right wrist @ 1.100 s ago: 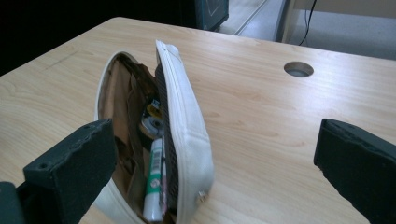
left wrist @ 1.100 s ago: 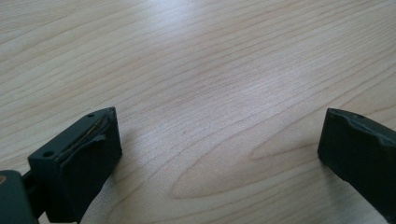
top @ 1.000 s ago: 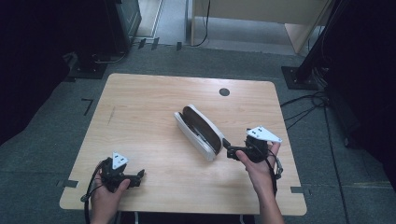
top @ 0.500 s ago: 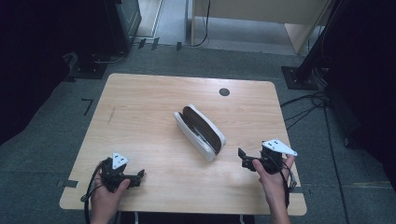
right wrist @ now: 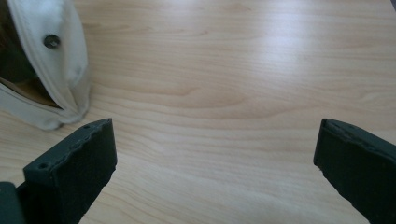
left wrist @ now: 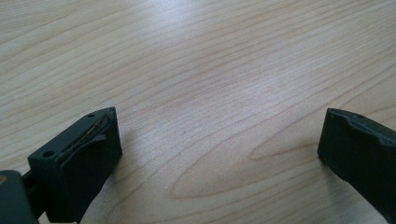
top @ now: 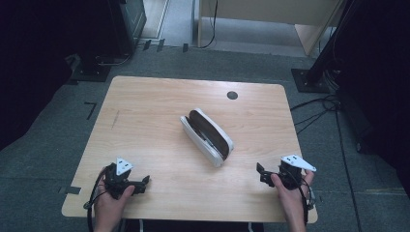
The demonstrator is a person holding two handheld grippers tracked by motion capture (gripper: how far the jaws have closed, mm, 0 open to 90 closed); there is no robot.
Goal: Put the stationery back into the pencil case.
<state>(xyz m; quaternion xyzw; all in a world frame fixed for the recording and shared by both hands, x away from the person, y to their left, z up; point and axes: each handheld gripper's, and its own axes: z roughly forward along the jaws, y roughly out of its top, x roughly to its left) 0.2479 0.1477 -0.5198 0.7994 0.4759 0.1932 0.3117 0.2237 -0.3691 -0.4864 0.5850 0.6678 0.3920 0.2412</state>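
Pale wooden table point(top: 145, 125) on grey carpet; white pouch point(top: 207, 137) mid-table, both grippers spread wide, holding nothing

Pouch point(top: 207, 137) lies mid-table point(top: 145, 106); left claw point(top: 140, 182) near-left; right claw point(top: 261, 173) near-right.

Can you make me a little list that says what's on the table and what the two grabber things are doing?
table: light wooden top, with a small dark round hole near the far edge
main thing: white pouch lying open in the middle, dark inside
left gripper: near the front left corner, jaws wide apart, holding nothing
right gripper: near the front right corner, jaws wide apart, holding nothing
pouch and grippers: apart, not touching
floor: grey, with black cables at the right
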